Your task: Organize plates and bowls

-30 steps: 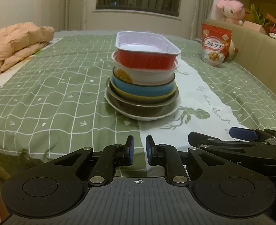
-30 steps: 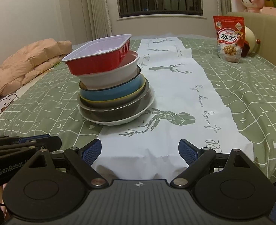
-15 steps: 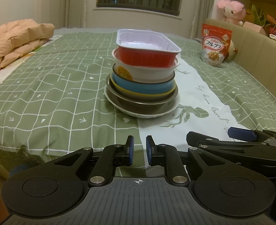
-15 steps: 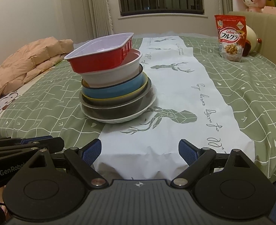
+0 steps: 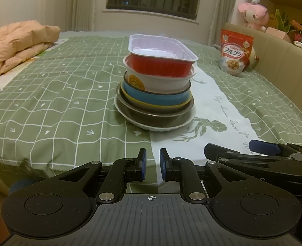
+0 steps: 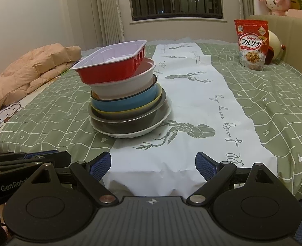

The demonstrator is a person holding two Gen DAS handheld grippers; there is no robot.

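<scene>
A stack of dishes stands on the bed. From the top: a red rectangular tray point(image 5: 161, 61) point(image 6: 112, 67), a white bowl point(image 5: 163, 82) point(image 6: 126, 86), a blue bowl point(image 5: 159, 98) point(image 6: 126, 103), a yellow rim, a dark metal bowl point(image 5: 151, 116) point(image 6: 130, 123) and a white plate point(image 5: 157, 128) point(image 6: 130, 134). My left gripper point(image 5: 151, 165) is nearly shut and empty, low in front of the stack. My right gripper point(image 6: 153, 165) is open and empty, also in front of the stack; it shows in the left wrist view point(image 5: 263, 153) too.
The green checked bedspread point(image 5: 48, 102) carries a white printed runner point(image 6: 202, 112). A red cereal bag point(image 5: 235, 52) point(image 6: 251, 43) stands at the far right by the beige headboard point(image 5: 284, 65). A peach duvet point(image 5: 13, 45) point(image 6: 32, 73) lies far left.
Both grippers have drawn back slightly and risen a little; the stack sits somewhat lower and farther in view. The stack itself has not moved. Jaws unchanged.
</scene>
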